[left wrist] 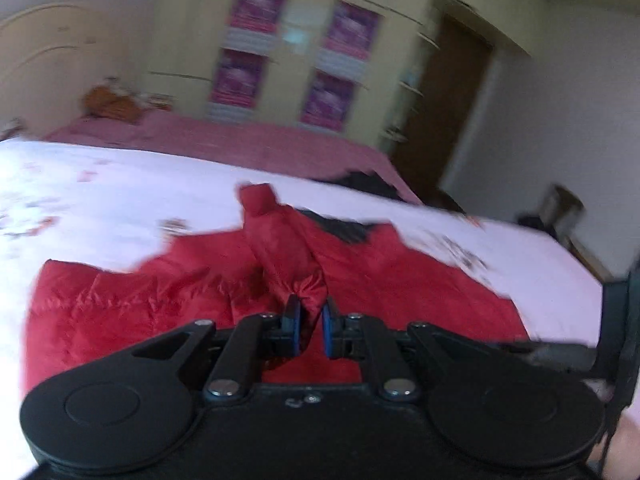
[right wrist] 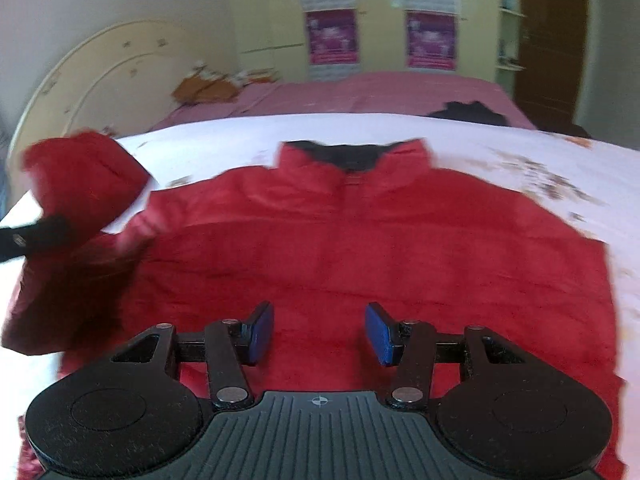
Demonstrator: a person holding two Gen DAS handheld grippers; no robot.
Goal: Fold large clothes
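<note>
A red padded jacket [right wrist: 340, 240] lies spread on the white floral sheet [right wrist: 520, 140], its collar with black lining [right wrist: 348, 156] at the far side. My left gripper [left wrist: 311, 308] is shut on the bunched red sleeve [left wrist: 280, 240], which stretches away from its blue pads over the jacket body [left wrist: 140, 312]. The right wrist view shows that sleeve [right wrist: 80, 176] lifted at the left edge, with the black left gripper [right wrist: 36, 236] beside it. My right gripper [right wrist: 320, 328] hovers open over the jacket's lower middle, with nothing between its blue pads [right wrist: 262, 332].
Pink bedding [right wrist: 400, 92] covers the far part of the bed, with a dark garment [right wrist: 468, 114] and an orange heap [right wrist: 204, 88] on it. A cream headboard [right wrist: 100, 76] stands left. A wardrobe with purple posters [right wrist: 332, 36] and a brown door [right wrist: 552, 40] stand behind.
</note>
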